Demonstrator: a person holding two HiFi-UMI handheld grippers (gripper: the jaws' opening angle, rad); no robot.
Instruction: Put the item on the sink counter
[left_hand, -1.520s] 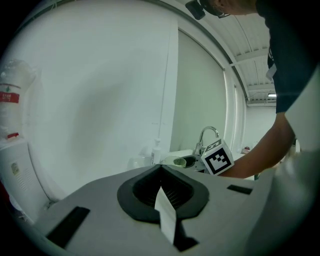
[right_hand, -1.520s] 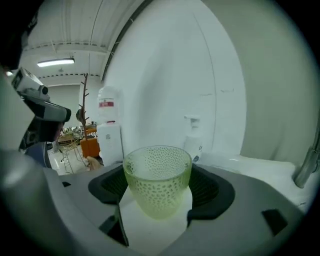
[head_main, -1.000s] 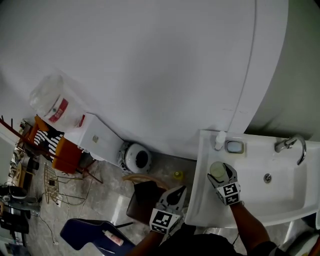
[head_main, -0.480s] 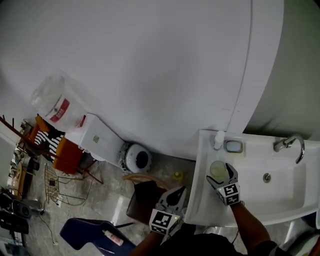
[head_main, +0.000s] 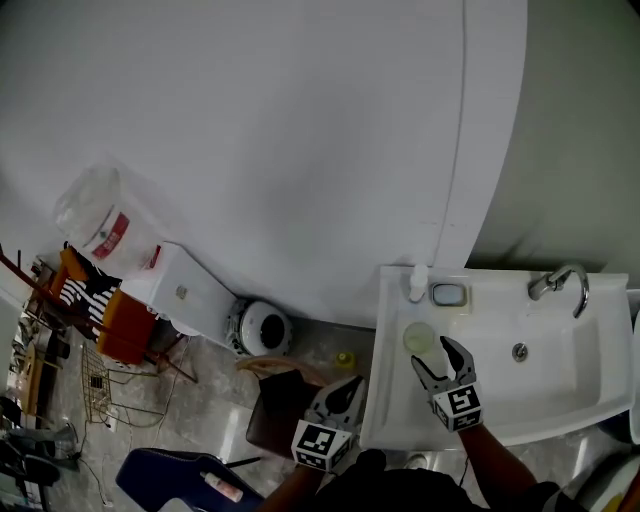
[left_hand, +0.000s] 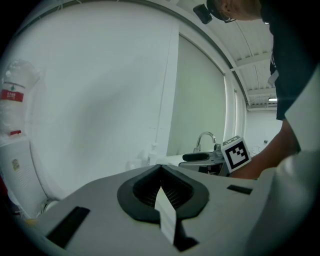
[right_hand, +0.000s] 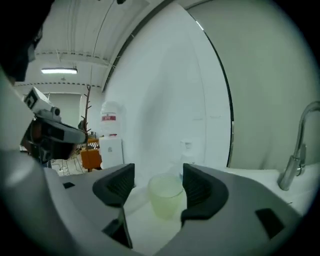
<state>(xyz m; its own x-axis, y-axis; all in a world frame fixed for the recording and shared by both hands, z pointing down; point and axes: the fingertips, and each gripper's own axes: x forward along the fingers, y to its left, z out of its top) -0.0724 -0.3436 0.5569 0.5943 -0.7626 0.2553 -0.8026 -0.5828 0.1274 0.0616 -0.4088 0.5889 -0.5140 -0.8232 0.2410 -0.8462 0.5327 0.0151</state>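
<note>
Right tool (head_main: 432, 352) low over the left end of the counter (head_main: 395, 425), jaws apart and closing, nothing pressed between the pads. Just ahead of the tips, a pale translucent cup (head_main: 419, 337), framed in the gap in the right gripper view with clear space on either side, touched by neither pad. Off the counter's left edge and above the floor, left tool (head_main: 352, 385), jaws shut together on nothing.

Filling most of the head view, a broad white wall (head_main: 250, 150), with a grey-green panel (head_main: 580, 130) at its right. At lower left, a grey mottled floor (head_main: 200, 390) crowded with small clutter too far off to name.

At lower right, the white counter, with a sunken basin (head_main: 560, 385) and a small round drain at the basin's centre. Along the bottom edge, two dark forearms (head_main: 500, 470) reaching up to the tools.

At the back right of the basin, a curved chrome faucet (head_main: 556, 282), spout bent over the bowl.

Cup upright on the flat left end of the counter, left of the basin, well apart from the faucet. Behind the cup, at the counter's back edge, a small rectangular soap dish (head_main: 449, 294). Just left of the dish, in the back left corner, a small white bottle (head_main: 417, 283), upright against the wall.
</note>
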